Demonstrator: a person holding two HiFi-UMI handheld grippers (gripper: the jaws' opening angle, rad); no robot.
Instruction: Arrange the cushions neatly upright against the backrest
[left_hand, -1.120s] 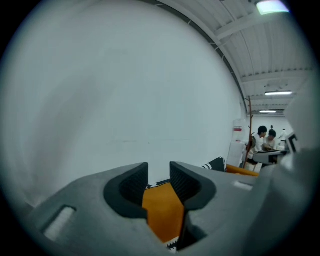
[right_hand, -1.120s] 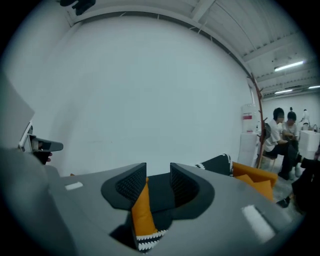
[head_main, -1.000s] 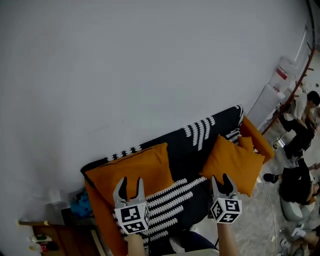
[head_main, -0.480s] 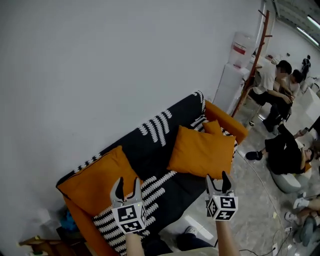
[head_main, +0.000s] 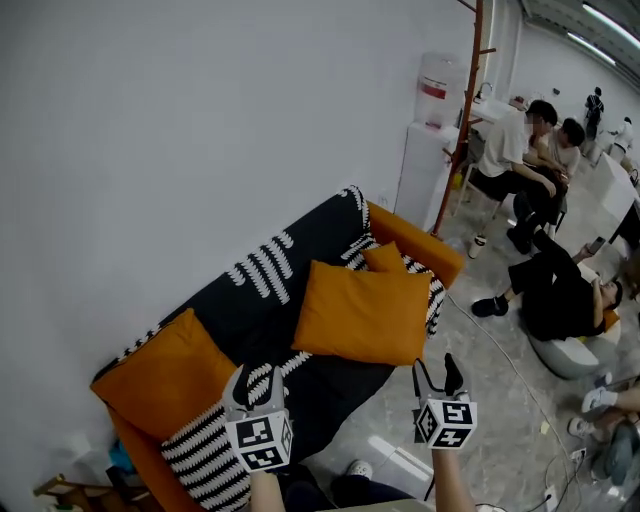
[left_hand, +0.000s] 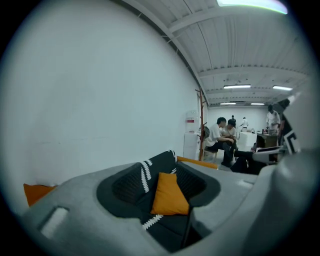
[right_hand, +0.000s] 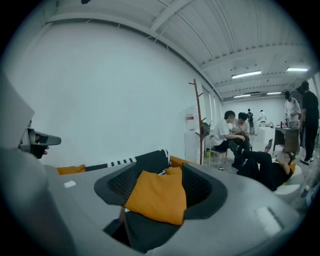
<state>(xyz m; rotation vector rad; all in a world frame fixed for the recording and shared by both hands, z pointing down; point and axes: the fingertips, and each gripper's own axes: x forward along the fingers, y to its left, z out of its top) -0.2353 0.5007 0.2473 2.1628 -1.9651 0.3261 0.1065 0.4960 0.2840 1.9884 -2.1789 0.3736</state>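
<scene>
An orange sofa under a black-and-white throw stands against the white wall. One orange cushion leans at its left end. A larger orange cushion lies tilted near the right end, with a small orange cushion behind it. My left gripper and right gripper hover in front of the sofa, clear of it. Both have just been opening and stand open with nothing between their jaws. The tilted cushion shows far off in both gripper views.
Two people sit on chairs at the right, and another person reclines on a beanbag. A water dispenser and a wooden coat stand are past the sofa's right arm. A wooden side table is at the lower left.
The view has swung right along the sofa, so sofa and cushions sit further left in the picture. Both grippers travelled with it. The right jaws stand wider apart than before.
</scene>
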